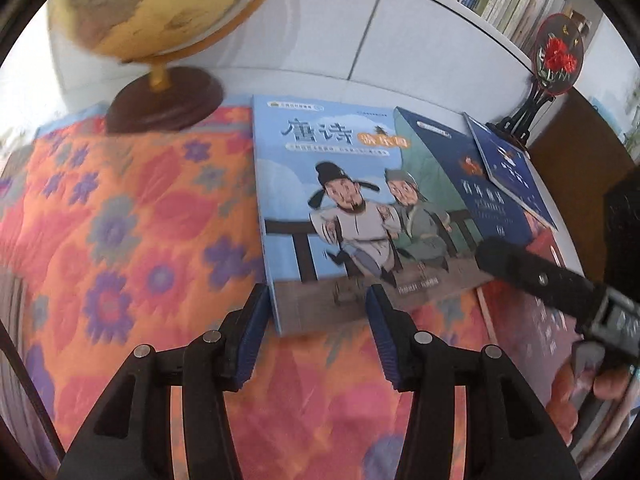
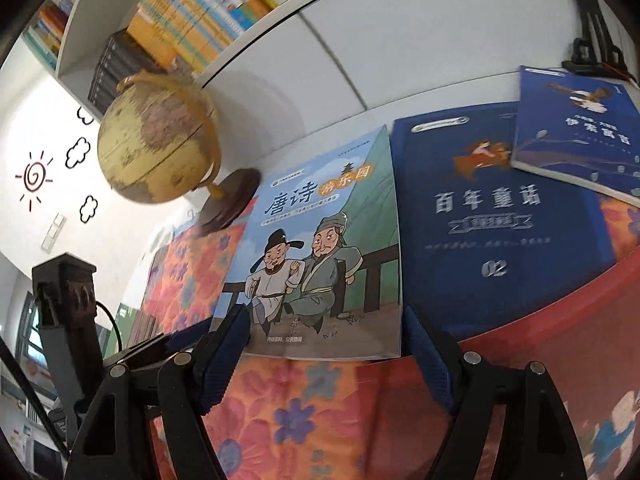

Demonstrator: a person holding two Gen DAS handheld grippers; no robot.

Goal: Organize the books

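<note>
Left gripper (image 1: 316, 312) sits low centre of its frame, jaws apart, straddling the near left corner of the light-blue poetry book (image 1: 344, 208), nothing clamped. Right gripper (image 2: 326, 332) also spread wide, framing that book's (image 2: 320, 248) near edge; its tip reaches in from the right of the left view. Book lies flat on the floral cloth (image 1: 132, 208), dark-blue book (image 2: 492, 220) just beside, smaller blue book (image 2: 576, 128) overlapping that one. Globe (image 1: 156, 12) upper left.
</note>
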